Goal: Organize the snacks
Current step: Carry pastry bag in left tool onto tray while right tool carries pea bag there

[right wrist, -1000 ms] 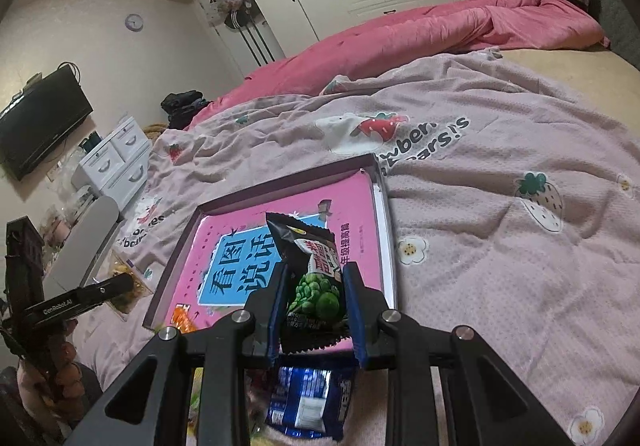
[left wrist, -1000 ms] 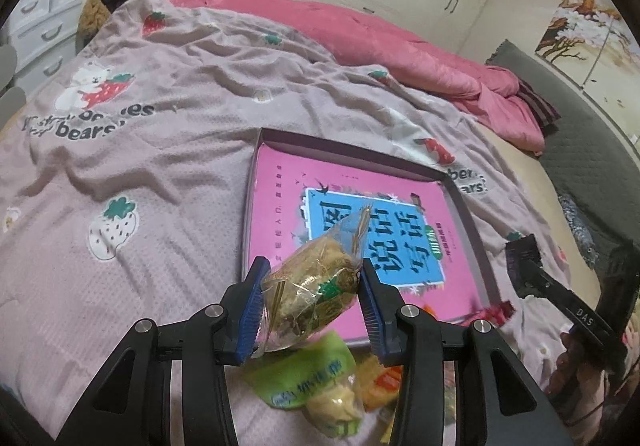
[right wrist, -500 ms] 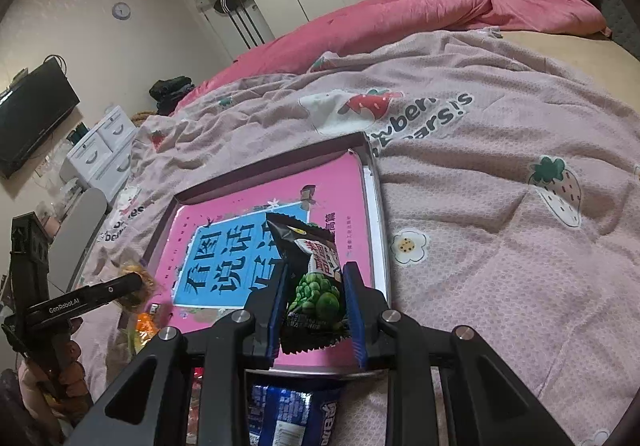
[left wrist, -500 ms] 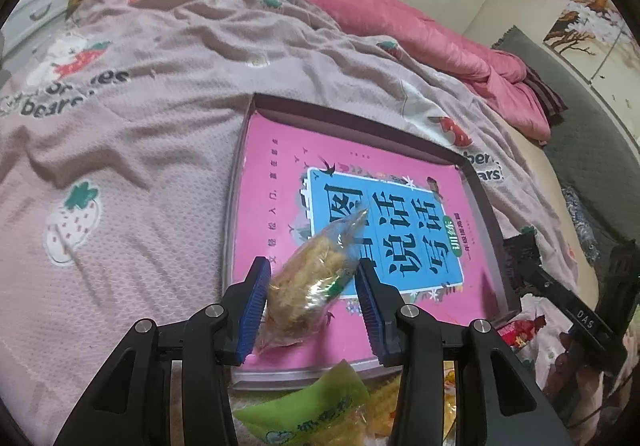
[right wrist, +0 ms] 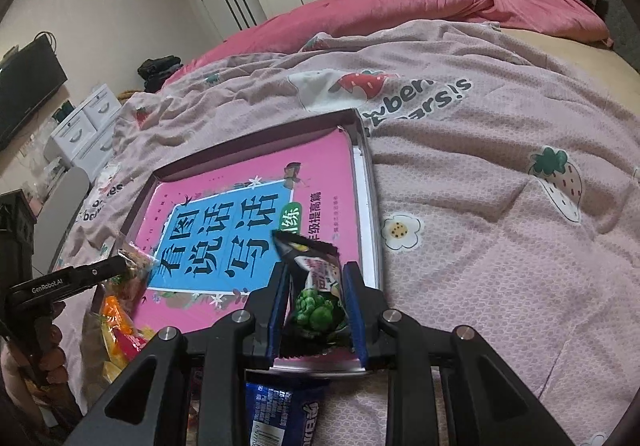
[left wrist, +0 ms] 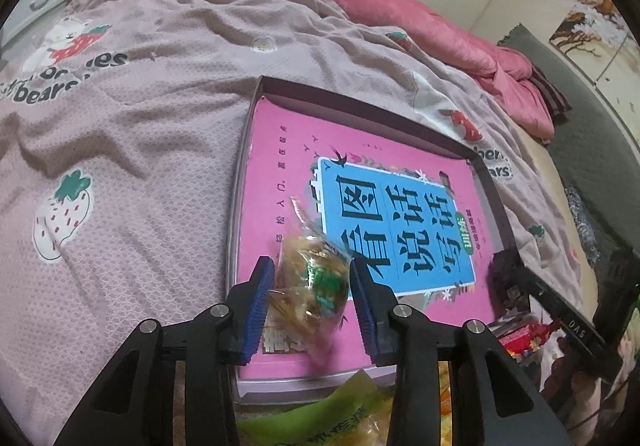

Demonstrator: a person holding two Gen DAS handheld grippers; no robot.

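Shallow tray (left wrist: 486, 182) with a pink book (left wrist: 280, 174) in it lies on the bed's strawberry-print blanket (left wrist: 120, 150). Left gripper (left wrist: 312, 286) over the tray's near edge, jaws closing, clear bag of yellowish snacks (left wrist: 310, 282) between the pads. Right gripper (right wrist: 316, 302) over the tray's near right corner, clamped tight on a dark green-pea packet (right wrist: 316, 298). Blue packet (right wrist: 280, 412) and other loose snacks (right wrist: 114, 326) lie just off the tray's near edge.

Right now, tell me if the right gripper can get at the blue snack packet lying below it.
Probably not: the right gripper is shut on the green pea packet, so nothing is free to take the blue snack packet.
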